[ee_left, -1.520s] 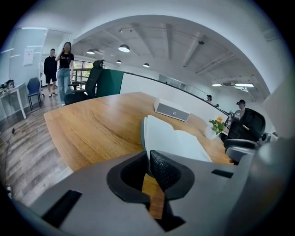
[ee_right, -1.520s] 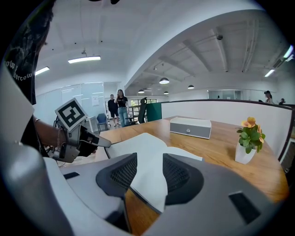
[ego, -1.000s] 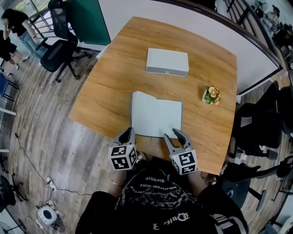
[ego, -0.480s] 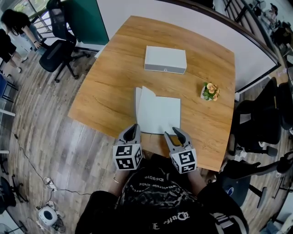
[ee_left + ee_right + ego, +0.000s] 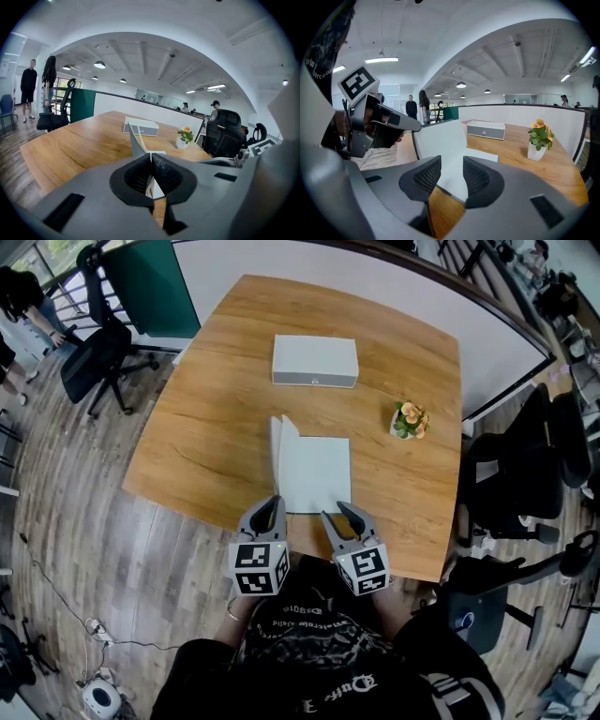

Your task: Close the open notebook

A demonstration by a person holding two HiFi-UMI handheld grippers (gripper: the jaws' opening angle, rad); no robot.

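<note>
Open-plan office with a timber floor, and a wooden table (image 5: 206, 432) in the middle of it. On the near half of that table lies the notebook (image 5: 319, 479), close to the edge where the person stands. It's only half open: the right side lies flat on the wood, while the left leaf (image 5: 281, 451) stands up off the table, roughly upright.

Down at the notebook's near left corner is the left gripper (image 5: 271, 505), its jaws clamped together on that raised leaf, with a thin white sheet running right between the pads. Just beside it, at the near right corner, sits the right gripper (image 5: 339, 514). Its jaws are apart with nothing pinched, and the notebook's near edge shows in the gap with bare wood in front of it. Both grippers tilt down toward the tabletop.

Farther back a white box (image 5: 315, 361) lies flat, well apart from the notebook. Off to the right, a small potted plant (image 5: 408, 420) with orange flowers stands near the table's edge. Black office chairs (image 5: 94, 345) sit off the far left corner, with more on the right side. Two people (image 5: 21, 292) stand over at the far left.
</note>
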